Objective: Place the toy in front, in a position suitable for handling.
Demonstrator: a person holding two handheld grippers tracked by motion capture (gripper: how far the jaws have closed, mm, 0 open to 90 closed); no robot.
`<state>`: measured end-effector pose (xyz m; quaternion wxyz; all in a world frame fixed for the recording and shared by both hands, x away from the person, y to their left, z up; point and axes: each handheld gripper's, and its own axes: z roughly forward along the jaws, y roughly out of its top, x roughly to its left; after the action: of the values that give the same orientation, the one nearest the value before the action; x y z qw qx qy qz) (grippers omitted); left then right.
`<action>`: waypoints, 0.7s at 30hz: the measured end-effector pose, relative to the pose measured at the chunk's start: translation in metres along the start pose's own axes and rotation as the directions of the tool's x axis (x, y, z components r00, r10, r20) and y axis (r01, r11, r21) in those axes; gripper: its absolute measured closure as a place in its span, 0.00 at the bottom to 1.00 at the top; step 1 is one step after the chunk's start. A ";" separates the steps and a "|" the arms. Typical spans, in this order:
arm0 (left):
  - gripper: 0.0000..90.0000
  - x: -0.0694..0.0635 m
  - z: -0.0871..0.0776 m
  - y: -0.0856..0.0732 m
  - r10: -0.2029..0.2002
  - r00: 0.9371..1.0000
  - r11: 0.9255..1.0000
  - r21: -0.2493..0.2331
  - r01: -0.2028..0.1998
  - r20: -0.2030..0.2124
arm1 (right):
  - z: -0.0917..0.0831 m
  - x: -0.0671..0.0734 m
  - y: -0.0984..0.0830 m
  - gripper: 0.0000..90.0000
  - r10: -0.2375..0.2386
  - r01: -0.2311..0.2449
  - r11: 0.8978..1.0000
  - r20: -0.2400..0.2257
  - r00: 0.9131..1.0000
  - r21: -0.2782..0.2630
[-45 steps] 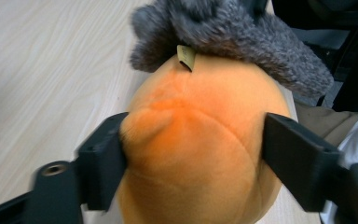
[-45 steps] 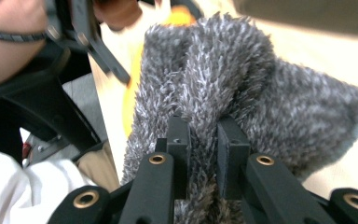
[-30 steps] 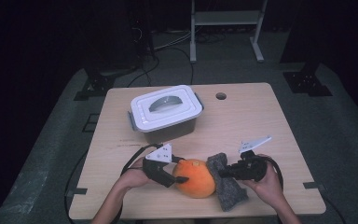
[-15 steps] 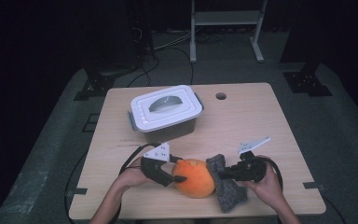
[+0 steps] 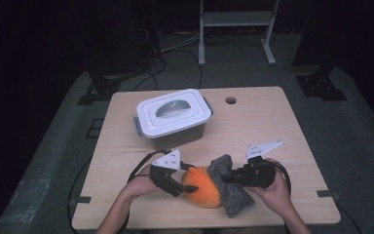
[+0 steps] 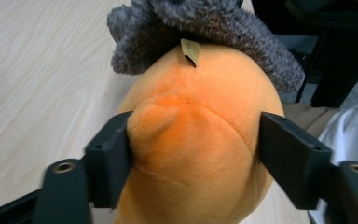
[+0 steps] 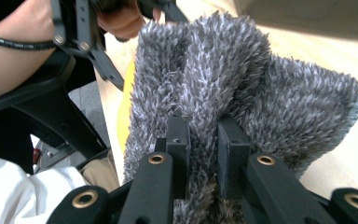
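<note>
An orange plush ball (image 5: 203,186) lies near the table's front edge. My left gripper (image 5: 187,184) holds it from the left. In the left gripper view its black pads (image 6: 109,154) sit on both sides of the plush (image 6: 196,140), and the left pad dents it. These jaws have just been opening a little, with the plush still between them. A shaggy grey cloth (image 5: 233,197) lies draped over the ball's right side (image 6: 205,28). My right gripper (image 5: 228,178) is shut on a fold of that cloth (image 7: 242,84), the jaws (image 7: 203,135) pinched close together.
A grey storage box with a white lid (image 5: 173,118) stands at the table's back left. The wooden table (image 5: 272,126) has a small round hole (image 5: 231,100) near its far edge. A metal stand and cables are on the dark floor beyond.
</note>
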<state>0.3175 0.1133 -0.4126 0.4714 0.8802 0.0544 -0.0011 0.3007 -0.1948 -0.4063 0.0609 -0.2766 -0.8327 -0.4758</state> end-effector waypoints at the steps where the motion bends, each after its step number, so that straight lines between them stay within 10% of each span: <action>1: 0.27 0.001 0.000 0.000 -0.007 1.000 1.000 0.000 0.007 0.001 | 0.000 -0.001 -0.002 0.86 0.002 -0.002 1.000 -0.005 1.000 0.007; 6: 0.20 0.002 0.009 -0.005 -0.043 0.999 0.999 0.023 0.043 0.009 | -0.002 -0.005 -0.008 0.86 0.020 -0.020 0.999 -0.005 1.000 0.028; 14: 0.40 0.003 0.002 -0.003 -0.041 0.999 0.999 -0.008 0.041 -0.029 | -0.008 -0.017 -0.017 0.86 0.064 -0.065 0.995 0.017 0.998 0.077; 21: 0.42 -0.009 -0.003 0.018 0.019 0.996 0.999 -0.029 -0.021 -0.082 | -0.018 0.003 0.004 0.86 -0.012 0.014 0.998 0.031 0.999 -0.062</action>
<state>0.3105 0.1054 -0.3958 0.4817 0.8730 0.0648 0.0405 0.2972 -0.2069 -0.3920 0.0362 -0.2803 -0.8202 -0.4974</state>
